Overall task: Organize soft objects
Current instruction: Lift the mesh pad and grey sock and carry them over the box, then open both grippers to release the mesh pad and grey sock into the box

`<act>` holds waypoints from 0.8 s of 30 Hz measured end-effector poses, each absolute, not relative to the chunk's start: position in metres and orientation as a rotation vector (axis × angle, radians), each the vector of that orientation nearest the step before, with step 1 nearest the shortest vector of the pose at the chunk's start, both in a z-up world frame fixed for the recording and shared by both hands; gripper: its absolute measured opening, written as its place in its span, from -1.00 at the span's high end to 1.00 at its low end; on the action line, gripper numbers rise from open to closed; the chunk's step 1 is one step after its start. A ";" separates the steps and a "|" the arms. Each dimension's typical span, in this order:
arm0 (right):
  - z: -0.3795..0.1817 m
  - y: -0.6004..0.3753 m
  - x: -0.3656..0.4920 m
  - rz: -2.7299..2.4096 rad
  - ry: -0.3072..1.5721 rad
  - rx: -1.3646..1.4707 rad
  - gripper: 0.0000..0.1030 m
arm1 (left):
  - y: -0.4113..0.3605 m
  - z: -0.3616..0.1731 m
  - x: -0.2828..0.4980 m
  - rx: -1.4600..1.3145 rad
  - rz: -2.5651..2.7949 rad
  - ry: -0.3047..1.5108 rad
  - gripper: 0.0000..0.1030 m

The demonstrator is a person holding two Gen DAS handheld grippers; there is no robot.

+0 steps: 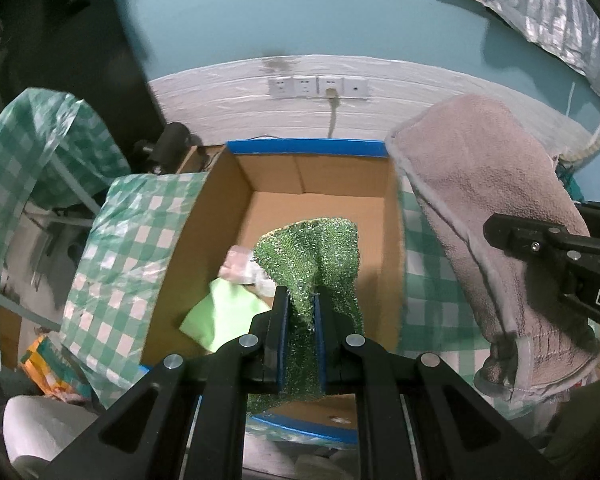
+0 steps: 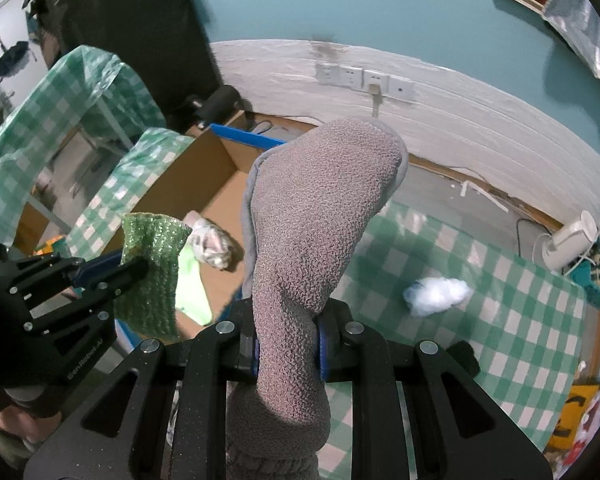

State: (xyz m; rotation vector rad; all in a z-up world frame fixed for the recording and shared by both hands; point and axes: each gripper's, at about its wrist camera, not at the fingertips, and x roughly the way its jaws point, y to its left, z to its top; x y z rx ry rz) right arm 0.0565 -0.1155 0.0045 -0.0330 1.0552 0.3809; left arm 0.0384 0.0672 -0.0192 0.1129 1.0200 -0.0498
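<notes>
Your left gripper [image 1: 301,312] is clamped tight on the green sparkly cloth [image 1: 320,256], dangling over the open cardboard box [image 1: 220,208]. Right gripper [image 2: 287,350] is pinched on the grey towel [image 2: 320,208] beside the box's right wall, above the checkered tablecloth [image 2: 500,300]. Lime cloth [image 1: 224,316] lies in the box.

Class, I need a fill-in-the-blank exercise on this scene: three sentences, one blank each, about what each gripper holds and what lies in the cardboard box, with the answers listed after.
1. The left gripper is shut on a sparkly ____ cloth.
2. The right gripper is shut on a ____ towel.
3. A light green cloth lies inside the ____ box.

Missing words: green; grey; cardboard
</notes>
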 end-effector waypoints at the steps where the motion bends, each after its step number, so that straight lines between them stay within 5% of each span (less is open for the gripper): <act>1: 0.004 -0.109 0.059 0.387 1.059 -0.036 0.65 | 0.072 -0.020 0.039 0.105 -0.044 1.022 0.78; 24: -0.022 -0.004 0.098 0.482 1.137 -0.109 0.65 | 0.141 -0.051 0.049 0.039 0.077 1.102 0.77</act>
